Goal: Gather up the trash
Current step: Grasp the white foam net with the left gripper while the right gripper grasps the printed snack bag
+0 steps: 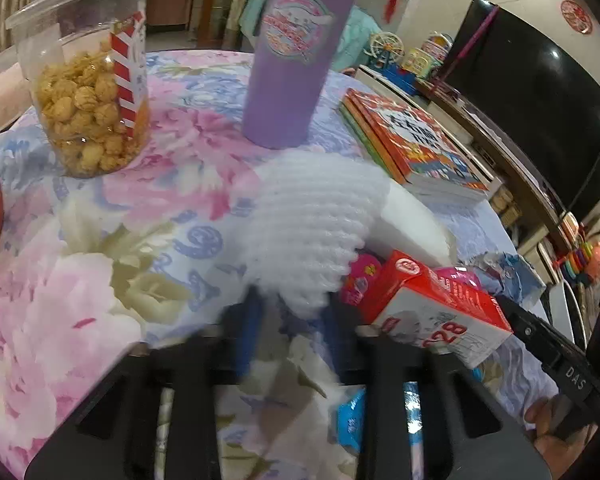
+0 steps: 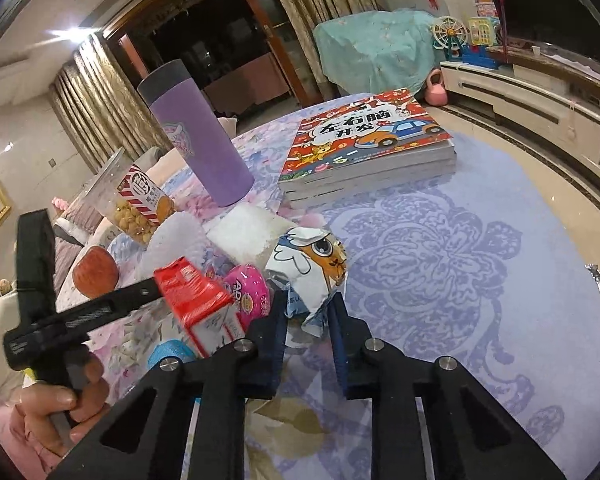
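Observation:
My left gripper (image 1: 292, 304) is shut on a white foam net sleeve (image 1: 304, 220), held just above the floral tablecloth (image 1: 100, 260). My right gripper (image 2: 308, 312) is shut on a crumpled cartoon snack wrapper (image 2: 312, 268). Between them lie a red and white carton (image 1: 436, 304), also in the right wrist view (image 2: 196, 296), a pink round container (image 2: 246, 288) and a white paper piece (image 2: 248, 236). A blue wrapper (image 1: 352, 416) lies under the left gripper.
A purple tumbler (image 1: 296, 52), a clear popcorn cup (image 1: 88, 96) and a stack of children's books (image 2: 364, 148) stand further back. An apple (image 2: 96, 272) sits at the left edge. A TV cabinet (image 2: 520, 96) with toys runs along the wall on the right.

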Demonstrator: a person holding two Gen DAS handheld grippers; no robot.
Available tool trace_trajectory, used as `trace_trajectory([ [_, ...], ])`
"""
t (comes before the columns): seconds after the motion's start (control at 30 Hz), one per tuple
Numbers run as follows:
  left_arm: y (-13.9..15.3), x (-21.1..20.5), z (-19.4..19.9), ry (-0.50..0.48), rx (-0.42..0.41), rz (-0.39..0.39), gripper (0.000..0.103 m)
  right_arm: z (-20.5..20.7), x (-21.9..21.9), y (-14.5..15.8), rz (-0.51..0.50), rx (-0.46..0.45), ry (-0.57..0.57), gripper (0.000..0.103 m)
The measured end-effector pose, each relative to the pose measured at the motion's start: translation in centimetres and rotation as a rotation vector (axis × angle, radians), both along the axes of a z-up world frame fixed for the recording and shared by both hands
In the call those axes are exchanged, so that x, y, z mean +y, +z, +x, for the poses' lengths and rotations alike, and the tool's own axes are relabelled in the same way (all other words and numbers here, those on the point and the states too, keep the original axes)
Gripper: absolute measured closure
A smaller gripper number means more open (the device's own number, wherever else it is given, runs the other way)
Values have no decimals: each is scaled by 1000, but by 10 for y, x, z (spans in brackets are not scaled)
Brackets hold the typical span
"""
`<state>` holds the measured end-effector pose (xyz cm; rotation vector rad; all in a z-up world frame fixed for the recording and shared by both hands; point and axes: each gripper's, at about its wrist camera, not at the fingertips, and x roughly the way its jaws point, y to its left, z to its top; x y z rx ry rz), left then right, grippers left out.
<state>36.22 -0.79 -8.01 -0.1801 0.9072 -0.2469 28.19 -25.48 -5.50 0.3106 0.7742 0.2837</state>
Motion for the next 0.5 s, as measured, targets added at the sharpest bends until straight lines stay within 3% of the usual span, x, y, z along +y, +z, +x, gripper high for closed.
trace_trajectory([
  [0.2,6,-13,-27,-67,-7,-12,90,-9,1,2,12,-3,18,86],
  [0.5,12,-32,-105,-143,7,-61,90,-56,-12,10,27,-20,9,86],
])
